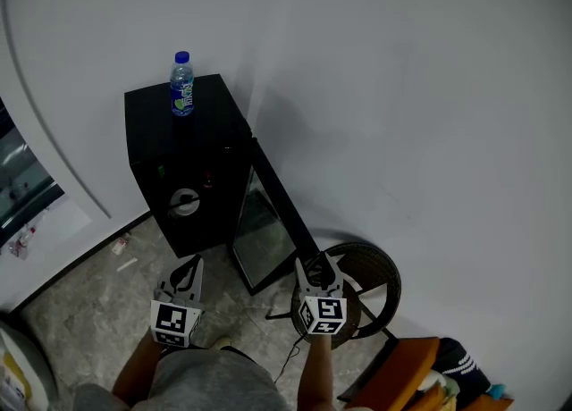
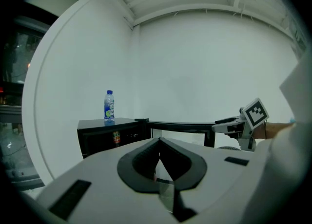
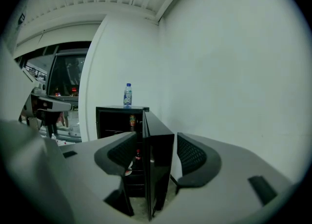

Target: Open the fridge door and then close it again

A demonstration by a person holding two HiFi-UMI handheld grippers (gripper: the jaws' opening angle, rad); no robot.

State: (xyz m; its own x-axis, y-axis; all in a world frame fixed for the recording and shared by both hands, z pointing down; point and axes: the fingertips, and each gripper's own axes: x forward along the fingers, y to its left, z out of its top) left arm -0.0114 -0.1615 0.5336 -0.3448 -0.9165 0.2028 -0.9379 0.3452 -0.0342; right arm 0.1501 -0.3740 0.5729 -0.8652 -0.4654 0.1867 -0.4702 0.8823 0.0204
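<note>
Bare room, white walls (image 1: 411,88), marbled floor (image 1: 94,297), mini fridge (image 1: 183,163)

My left grey two-jaw tool (image 1: 189,264), a marker cube at its back, sits low in front of me, its dark padded jaws closed together on nothing. My right grey tool (image 1: 319,264) is beside it, jaws spread wide either side of the black fridge door's edge (image 3: 158,164), pads not pressing it. My left forearm (image 1: 134,372) and right forearm (image 1: 315,369) reach forward.

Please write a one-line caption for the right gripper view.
Open right gripper around the edge of the open fridge door; water bottle on the fridge.
</note>
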